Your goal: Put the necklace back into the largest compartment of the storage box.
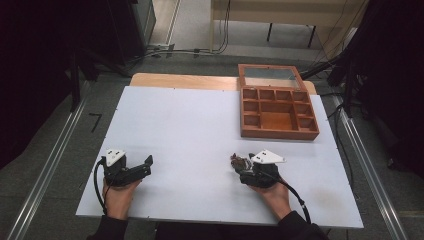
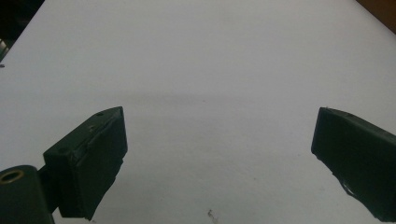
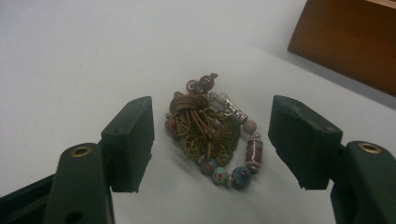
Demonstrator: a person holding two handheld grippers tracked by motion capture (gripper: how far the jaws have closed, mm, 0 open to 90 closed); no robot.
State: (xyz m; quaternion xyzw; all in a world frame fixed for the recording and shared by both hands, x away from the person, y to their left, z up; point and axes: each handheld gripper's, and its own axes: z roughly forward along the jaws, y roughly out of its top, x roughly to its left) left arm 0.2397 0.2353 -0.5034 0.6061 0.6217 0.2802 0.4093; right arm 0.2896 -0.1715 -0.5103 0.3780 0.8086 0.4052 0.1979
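White tabletop point(image 1: 200, 150), lying over a wooden board, fills most of the high view, with dim floor, cables and dark equipment around it. At its far right corner sits a wooden jewellery box point(image 1: 277, 112), its glass lid tipped back and its small compartments open and apparently empty.

A person's forearms come in from the near edge, each hand holding a black two-jaw claw. The left claw point(image 1: 145, 165) rests near the left front of the tabletop, spread wide over bare surface with nothing between its jaws.

The right claw point(image 3: 212, 140) is lowered around a beaded bracelet point(image 3: 212, 133), which lies bunched in a small heap on the tabletop, well apart from the box. The bracelet mixes coloured beads, silver spacers, coiled brown cord and brass filigree pieces. In the right gripper view the jaws stand spread on either side of the heap, with white surface visible between each pad and the beads, so nothing is pinched yet.

Several things could go wrong from here. Because the bracelet is a loose tangle, closing jaws may catch only a bead or a loop of cord, letting the rest dangle, swing or slip free when lifted. Round beads could squirt out sideways under pressure. A pad meeting the heap first might simply push it across the smooth surface.
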